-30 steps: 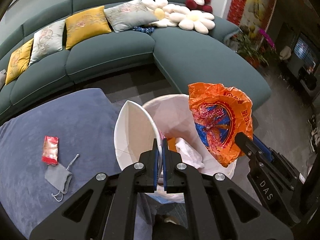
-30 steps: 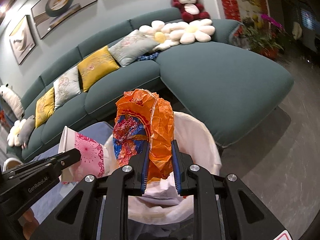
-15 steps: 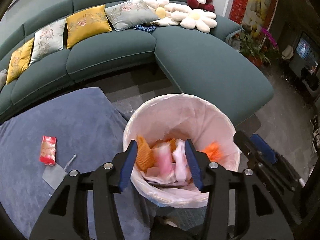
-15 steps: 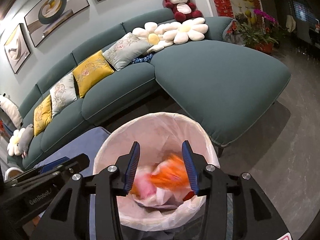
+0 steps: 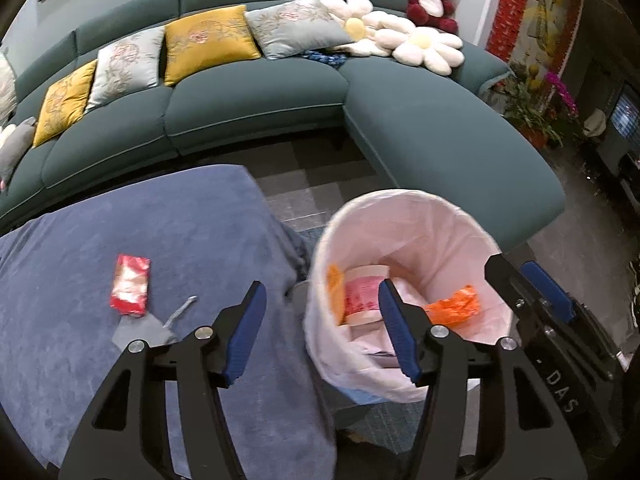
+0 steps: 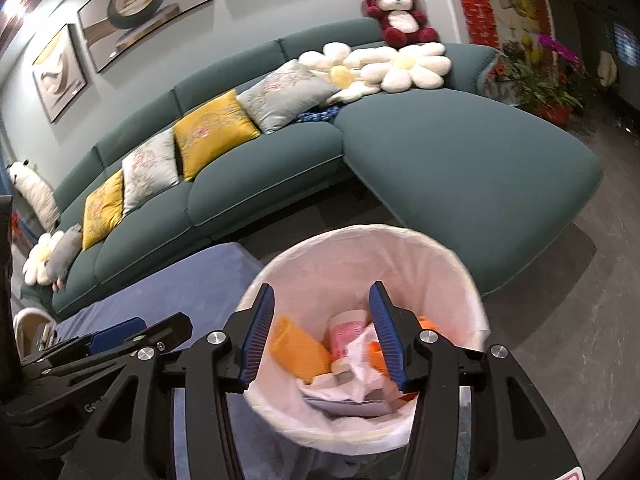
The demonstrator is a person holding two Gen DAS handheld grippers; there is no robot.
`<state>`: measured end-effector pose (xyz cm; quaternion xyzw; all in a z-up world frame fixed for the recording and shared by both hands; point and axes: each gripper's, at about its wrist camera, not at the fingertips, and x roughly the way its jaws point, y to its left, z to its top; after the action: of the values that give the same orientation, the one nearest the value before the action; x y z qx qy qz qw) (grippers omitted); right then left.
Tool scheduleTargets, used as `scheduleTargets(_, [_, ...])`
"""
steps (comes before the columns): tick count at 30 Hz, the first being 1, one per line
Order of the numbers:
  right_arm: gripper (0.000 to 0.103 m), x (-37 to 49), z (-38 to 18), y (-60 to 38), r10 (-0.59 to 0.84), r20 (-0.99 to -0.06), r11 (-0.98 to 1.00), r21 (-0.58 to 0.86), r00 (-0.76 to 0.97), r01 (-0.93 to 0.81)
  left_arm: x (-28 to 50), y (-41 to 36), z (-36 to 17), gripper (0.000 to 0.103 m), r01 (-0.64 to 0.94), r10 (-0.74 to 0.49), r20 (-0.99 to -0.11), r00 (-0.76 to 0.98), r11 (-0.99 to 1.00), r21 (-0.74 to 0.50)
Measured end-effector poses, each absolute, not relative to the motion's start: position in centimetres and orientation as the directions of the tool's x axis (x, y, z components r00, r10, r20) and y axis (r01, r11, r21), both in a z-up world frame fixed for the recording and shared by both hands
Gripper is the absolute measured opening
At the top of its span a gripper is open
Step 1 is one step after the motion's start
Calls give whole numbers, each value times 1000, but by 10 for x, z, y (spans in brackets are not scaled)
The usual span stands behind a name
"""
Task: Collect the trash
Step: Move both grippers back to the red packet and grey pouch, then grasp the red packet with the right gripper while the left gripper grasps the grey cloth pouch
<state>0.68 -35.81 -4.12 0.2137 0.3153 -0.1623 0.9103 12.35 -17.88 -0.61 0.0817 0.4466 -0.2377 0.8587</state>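
Note:
A bin with a white liner (image 5: 404,194) (image 6: 362,230) stands beside the blue-covered table (image 5: 80,360). In the bin lie a pink paper cup (image 5: 362,294) (image 6: 347,330), a crumpled orange bag (image 5: 456,304) and an orange wrapper (image 6: 298,344). My left gripper (image 5: 320,296) hovers over the bin's left rim, jaws opening, nothing between them. My right gripper (image 6: 321,296) hangs above the bin, jaws opening and empty; it also shows at the right (image 5: 516,276). A red packet (image 5: 130,290) and a grey pouch (image 5: 140,330) lie on the blue cloth.
A curved teal sofa (image 5: 248,96) with yellow and grey cushions, flower pillows and a plush bear runs behind. Its chaise (image 6: 460,152) reaches close to the bin's far side. Potted plants (image 5: 532,108) stand far right. Grey floor (image 6: 560,300) lies to the right.
Both grippers went from shut to open. The paper cup left the left jaws and the orange bag left the right jaws; both now lie in the bin. The left view shifted toward the table.

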Motion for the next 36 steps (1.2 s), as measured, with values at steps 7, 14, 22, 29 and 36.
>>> scheduleTargets(7, [49, 31, -41, -310, -88, -655, 895, 278, 750, 348, 140, -121, -14, 61, 387, -280, -817, 504, 919, -76])
scheduleTargets(14, [52, 59, -51, -253, -10, -682, 929, 263, 732, 258, 161, -51, -33, 74, 235, -197, -838, 508, 968, -85])
scheduleTargets(22, [52, 95, -78, -180, 86, -736, 958, 246, 671, 146, 182, 27, -61, 74, 81, -126, -873, 472, 992, -100])
scheduleTargets(29, [59, 139, -105, -122, 145, -772, 969, 239, 619, 70, 201, 89, -83, 75, -29, -95, -891, 443, 992, -120])
scheduleTargets(36, [61, 182, -136, -76, 177, -810, 972, 234, 559, 32, 221, 136, -105, 75, -121, -31, -907, 419, 989, -89])
